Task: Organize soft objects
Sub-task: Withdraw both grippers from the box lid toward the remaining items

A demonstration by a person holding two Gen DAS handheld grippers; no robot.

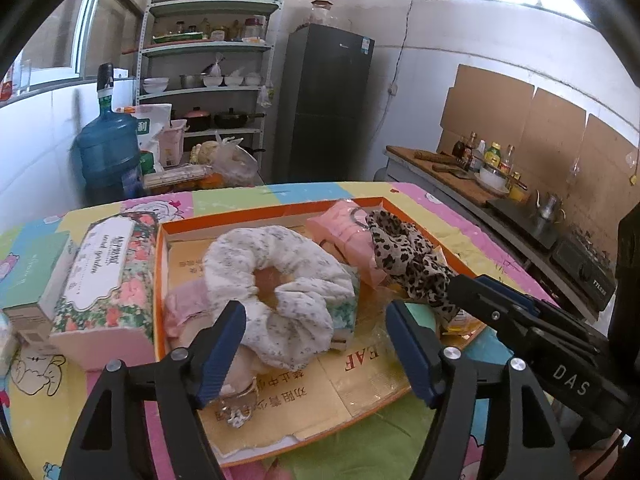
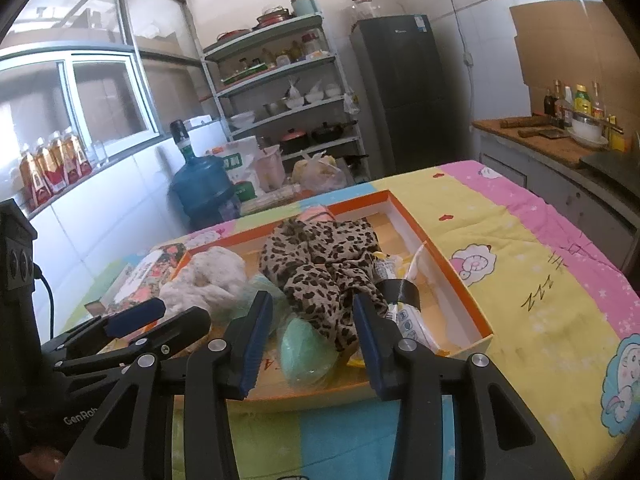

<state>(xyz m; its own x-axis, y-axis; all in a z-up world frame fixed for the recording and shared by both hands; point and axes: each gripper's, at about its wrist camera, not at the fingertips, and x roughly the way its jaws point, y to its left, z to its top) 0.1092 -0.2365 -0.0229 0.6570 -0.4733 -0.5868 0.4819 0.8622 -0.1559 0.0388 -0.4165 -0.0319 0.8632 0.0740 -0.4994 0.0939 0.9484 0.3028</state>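
Left-wrist view shows the left gripper [image 1: 316,340] spread wide and empty above a puffy, gathered white floral scrunchie [image 1: 276,276] lying in the shallow orange-rimmed cardboard box [image 1: 276,210]. Right of it, the right gripper [image 2: 310,340] stands parted, gripping nothing, before the crinkled leopard-print scrunchie [image 2: 320,272] and a smooth mint-green pouch [image 2: 306,356].

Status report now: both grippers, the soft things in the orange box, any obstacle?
Left gripper open, empty. Right gripper open, empty. White scrunchie and leopard scrunchie lying in orange box. Box crowded; floral carton beside it.
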